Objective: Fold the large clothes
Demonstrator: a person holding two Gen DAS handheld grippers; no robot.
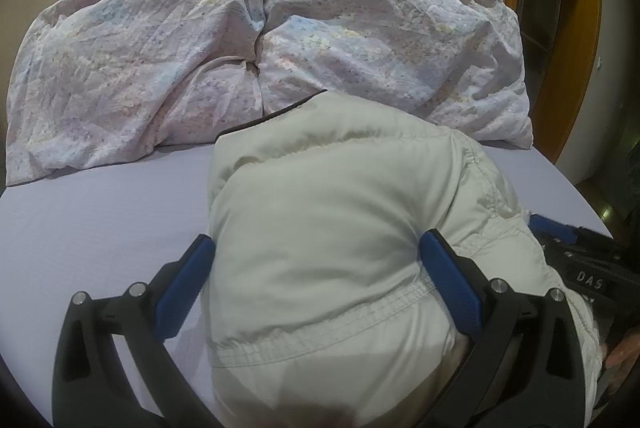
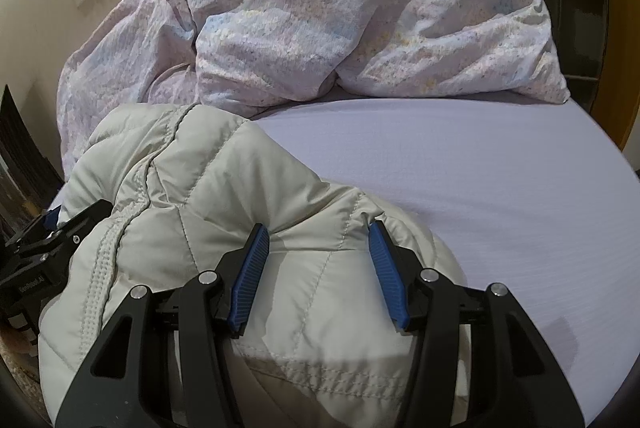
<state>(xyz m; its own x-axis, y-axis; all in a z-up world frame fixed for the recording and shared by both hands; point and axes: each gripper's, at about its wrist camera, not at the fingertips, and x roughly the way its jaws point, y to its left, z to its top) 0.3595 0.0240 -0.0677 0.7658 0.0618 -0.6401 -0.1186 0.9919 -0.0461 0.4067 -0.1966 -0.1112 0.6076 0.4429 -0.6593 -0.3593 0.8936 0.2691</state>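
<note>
A cream puffy jacket point(image 1: 332, 212) lies folded in a bundle on the lilac bed sheet point(image 1: 100, 220). My left gripper point(image 1: 316, 248) is wide open, its blue pads point(image 1: 448, 276) on either side of the bundle's near end. In the right wrist view the same jacket point(image 2: 200, 188) fills the lower left. My right gripper point(image 2: 316, 244) is open over the jacket's right edge, its pads point(image 2: 384, 268) touching the fabric without pinching it. The other gripper shows at the edge of each view point(image 1: 580, 268) point(image 2: 44, 252).
A crumpled pastel floral duvet point(image 1: 260, 40) is heaped along the back of the bed, also in the right wrist view point(image 2: 340, 12). Bare sheet point(image 2: 480, 188) lies to the right of the jacket. A wooden door frame point(image 1: 576, 40) stands at the right.
</note>
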